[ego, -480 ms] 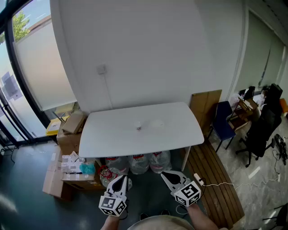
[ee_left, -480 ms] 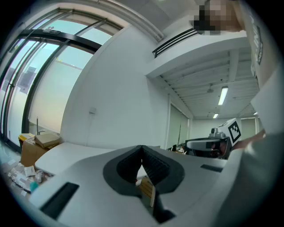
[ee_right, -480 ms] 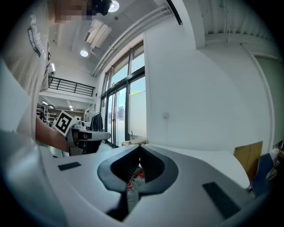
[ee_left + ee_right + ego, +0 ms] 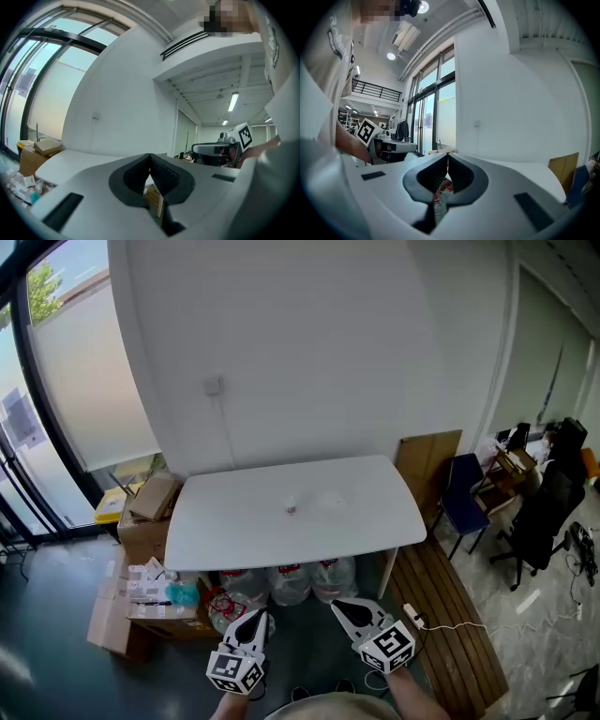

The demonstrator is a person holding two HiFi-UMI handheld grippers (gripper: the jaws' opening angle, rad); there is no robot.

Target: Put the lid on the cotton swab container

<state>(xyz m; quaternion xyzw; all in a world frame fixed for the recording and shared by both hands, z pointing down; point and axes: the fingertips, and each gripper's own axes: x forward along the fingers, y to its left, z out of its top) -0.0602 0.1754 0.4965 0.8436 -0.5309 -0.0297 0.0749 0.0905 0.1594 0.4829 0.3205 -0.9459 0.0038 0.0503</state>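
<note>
Right tongs (image 4: 347, 609) have been nudged inward; these and left tongs (image 4: 251, 622) are held closed, empty; container (image 4: 291, 507) unreached.

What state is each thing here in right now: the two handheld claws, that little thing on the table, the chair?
Left gripper: jaws together, nothing between them.
Right gripper: jaws together, nothing between them.
Small container: standing on the white table, untouched; too small to tell if its lid is on.
Blue chair: nobody seated.
</note>
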